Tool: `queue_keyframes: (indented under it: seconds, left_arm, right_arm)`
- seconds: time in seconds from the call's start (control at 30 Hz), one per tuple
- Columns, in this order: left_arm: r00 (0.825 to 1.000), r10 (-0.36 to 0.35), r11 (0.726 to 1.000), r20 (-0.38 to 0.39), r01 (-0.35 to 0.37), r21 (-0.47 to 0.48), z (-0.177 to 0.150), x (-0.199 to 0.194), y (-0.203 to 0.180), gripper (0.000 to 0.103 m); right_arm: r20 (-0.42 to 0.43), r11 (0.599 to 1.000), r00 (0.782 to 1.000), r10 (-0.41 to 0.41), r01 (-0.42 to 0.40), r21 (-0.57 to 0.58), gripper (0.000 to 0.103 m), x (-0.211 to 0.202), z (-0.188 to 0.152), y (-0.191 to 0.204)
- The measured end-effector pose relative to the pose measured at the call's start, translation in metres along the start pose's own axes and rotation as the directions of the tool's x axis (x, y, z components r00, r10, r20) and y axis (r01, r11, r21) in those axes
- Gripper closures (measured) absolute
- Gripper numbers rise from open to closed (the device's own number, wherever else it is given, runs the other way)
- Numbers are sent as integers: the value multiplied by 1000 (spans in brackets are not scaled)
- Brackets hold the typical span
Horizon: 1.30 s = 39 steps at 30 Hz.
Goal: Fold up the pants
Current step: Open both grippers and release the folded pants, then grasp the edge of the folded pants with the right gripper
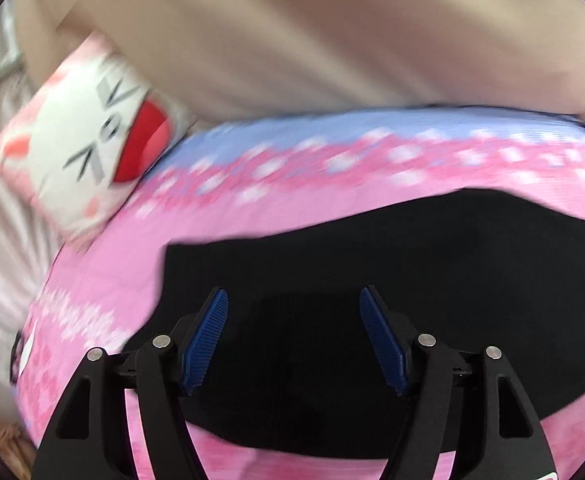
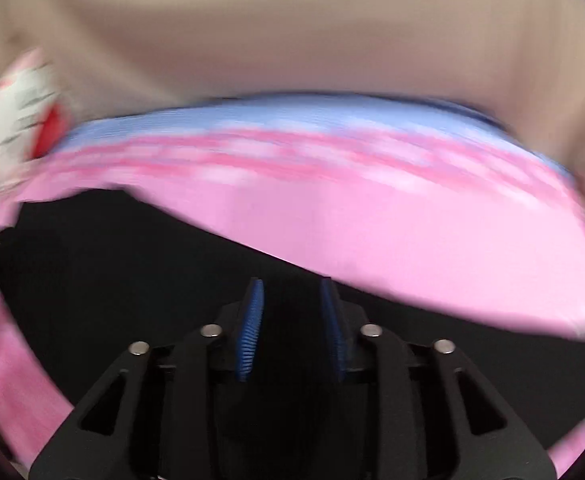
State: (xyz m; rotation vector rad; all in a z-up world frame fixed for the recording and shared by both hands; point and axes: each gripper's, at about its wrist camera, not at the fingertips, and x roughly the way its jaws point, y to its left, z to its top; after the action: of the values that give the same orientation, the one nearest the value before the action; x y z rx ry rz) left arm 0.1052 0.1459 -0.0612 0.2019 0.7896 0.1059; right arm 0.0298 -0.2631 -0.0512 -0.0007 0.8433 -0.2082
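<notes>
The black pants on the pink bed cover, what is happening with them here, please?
A person is folding black pants on a pink patterned bed cover, with a two-finger gripper in each hand. Both pictures are blurred by motion. The left gripper is open above the dark cloth and grips nothing. The right gripper stands narrower, also open, with no cloth visibly pinched between its blue pads. A cartoon-face pillow lies at the cover's left edge.
</notes>
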Motion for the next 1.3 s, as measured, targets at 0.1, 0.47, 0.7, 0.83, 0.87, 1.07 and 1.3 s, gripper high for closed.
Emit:
queue_keyframes:
  seconds: [0.1, 0.47, 0.7, 0.83, 0.87, 1.07, 1.3]
  left_arm:
    - [998, -52, 996, 45, 49, 74, 6, -15, -62, 30]
    - [990, -137, 977, -43, 142, 157, -4, -23, -196, 30]
    - [993, -90, 979, -71, 101, 176, -4, -23, -222, 29]
    - [993, -77, 979, -90, 92, 184, -9, -24, -228, 29]
    - [993, -77, 978, -92, 93, 187, -9, -24, -230, 29]
    - [991, -89, 973, -98, 108, 204, -11, -25, -250, 29]
    - [990, -108, 967, -95, 127, 222, -12, -29, -261, 29]
  right_arm:
    - [-34, 965, 976, -214, 217, 148, 42, -15, -45, -115]
    - [-55, 966, 998, -15, 29, 257, 77, 2, -82, -231]
    - [-75, 985, 996, -58, 70, 161, 62, 15, -71, -245]
    - [40, 979, 997, -69, 60, 195, 54, -14, -70, -250]
    - [48, 980, 998, -30, 20, 199, 54, -16, -66, -251]
    - [-61, 994, 998, 29, -22, 103, 94, 19, -61, -229]
    - [-26, 986, 999, 23, -18, 168, 89, 19, -66, -262]
